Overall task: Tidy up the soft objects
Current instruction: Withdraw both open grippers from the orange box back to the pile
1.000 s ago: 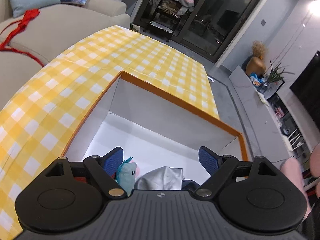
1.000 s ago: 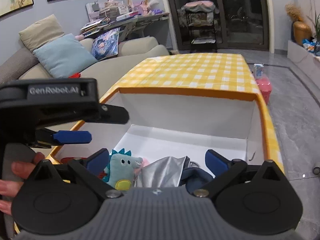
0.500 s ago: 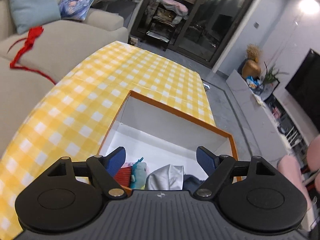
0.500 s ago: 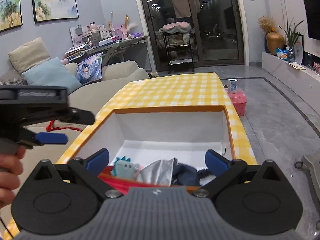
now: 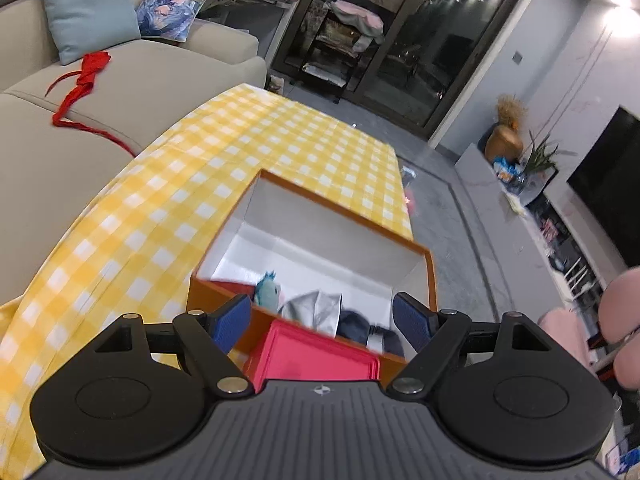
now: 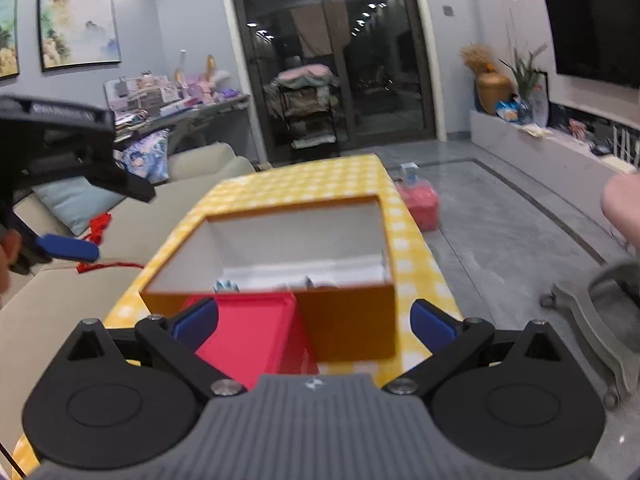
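An orange box (image 5: 430,280) (image 6: 348,320) with a white inside stands on the yellow checked table (image 5: 168,200) (image 6: 404,240). Inside it lie a teal plush dinosaur (image 5: 266,290), a silver cloth (image 5: 316,308) and a dark blue soft item (image 5: 356,330). A red tray (image 5: 316,354) (image 6: 248,332) sits against the box's near side. My left gripper (image 5: 322,318) hangs above and in front of the box, open and empty; it also shows at the left of the right wrist view (image 6: 66,250). My right gripper (image 6: 314,320) is open and empty too, back from the box.
A beige sofa (image 5: 132,92) runs along the table's left with cushions and a red ribbon (image 5: 82,84). A pink container (image 6: 420,204) sits on the grey floor right of the table. A swivel chair base (image 6: 592,320) stands at the right. A TV bench lines the right wall.
Both grippers have pulled back and up from inside the box. The box looks smaller, its near wall and the red tray have come into view. Both stay open and empty.
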`<action>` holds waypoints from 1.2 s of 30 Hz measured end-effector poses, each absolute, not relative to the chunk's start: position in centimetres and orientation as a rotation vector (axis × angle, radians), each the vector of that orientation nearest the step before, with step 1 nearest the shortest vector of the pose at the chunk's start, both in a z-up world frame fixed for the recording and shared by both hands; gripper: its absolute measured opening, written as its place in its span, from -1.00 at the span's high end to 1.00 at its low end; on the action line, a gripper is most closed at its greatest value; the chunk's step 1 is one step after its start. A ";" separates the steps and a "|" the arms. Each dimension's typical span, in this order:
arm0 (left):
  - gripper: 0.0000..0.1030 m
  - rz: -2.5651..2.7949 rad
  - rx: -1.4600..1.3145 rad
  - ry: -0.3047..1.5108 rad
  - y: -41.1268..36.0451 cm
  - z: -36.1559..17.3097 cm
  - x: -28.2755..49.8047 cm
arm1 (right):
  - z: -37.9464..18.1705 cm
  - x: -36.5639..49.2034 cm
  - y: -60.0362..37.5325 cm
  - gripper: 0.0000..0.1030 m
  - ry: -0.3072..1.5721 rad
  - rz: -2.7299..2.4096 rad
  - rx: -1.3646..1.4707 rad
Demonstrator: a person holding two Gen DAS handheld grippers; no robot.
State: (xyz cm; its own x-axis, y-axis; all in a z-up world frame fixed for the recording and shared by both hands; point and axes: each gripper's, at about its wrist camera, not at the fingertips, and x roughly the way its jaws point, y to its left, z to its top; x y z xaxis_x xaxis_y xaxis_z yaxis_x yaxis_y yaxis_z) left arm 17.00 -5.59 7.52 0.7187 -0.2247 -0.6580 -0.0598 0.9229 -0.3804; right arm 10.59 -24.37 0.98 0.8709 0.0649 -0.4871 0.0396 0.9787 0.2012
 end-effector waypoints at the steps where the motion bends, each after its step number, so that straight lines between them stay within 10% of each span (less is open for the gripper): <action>1: -0.83 -0.090 -0.390 0.778 -5.9 7.4 16.6 | 0.6 10.1 -24.8 -0.94 0.530 0.007 0.217; 28: -0.94 -0.511 -0.121 0.923 -3.7 -1.8 9.9 | -5.4 7.6 -19.3 -0.93 0.936 0.117 0.073; 36: -0.94 -0.396 -0.208 0.996 0.0 -5.6 11.3 | -7.3 8.5 -18.5 -0.42 0.953 0.186 0.043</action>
State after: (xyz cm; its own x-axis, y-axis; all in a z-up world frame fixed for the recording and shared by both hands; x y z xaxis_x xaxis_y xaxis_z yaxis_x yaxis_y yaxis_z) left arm 11.29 0.02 -5.59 0.4802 -0.4152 -0.7727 0.2280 0.9097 -0.3471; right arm 8.52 -18.52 -7.29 0.5643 0.1767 -0.8065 -0.1387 0.9832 0.1183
